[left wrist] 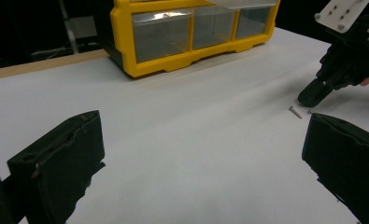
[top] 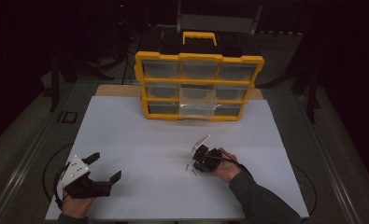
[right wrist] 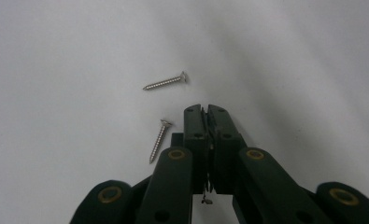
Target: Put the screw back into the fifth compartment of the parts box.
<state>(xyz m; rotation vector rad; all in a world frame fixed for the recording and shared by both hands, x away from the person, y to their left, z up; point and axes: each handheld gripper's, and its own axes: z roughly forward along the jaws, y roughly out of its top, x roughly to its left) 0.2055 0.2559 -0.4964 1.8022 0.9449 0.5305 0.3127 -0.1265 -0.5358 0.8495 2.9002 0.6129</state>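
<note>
Two small silver screws lie on the white table sheet (top: 140,140), one (right wrist: 166,83) just ahead of my right gripper's tips and one (right wrist: 158,140) beside its left jaw. My right gripper (right wrist: 205,108) points down at the sheet with its jaws pressed together; a thin bit of metal, seemingly a third screw (right wrist: 206,199), shows pinched low between the pads. From above, that gripper (top: 196,164) sits right of centre, next to the loose screws (top: 187,165). My left gripper (top: 105,166) rests at the near left, jaws wide apart and empty (left wrist: 201,158).
A yellow drawer organizer (top: 198,58) with clear drawers stands at the back of the sheet, its lower middle drawer (top: 197,106) pulled out toward me. Bare white sheet lies between the organizer and both grippers. The room around the table is dark.
</note>
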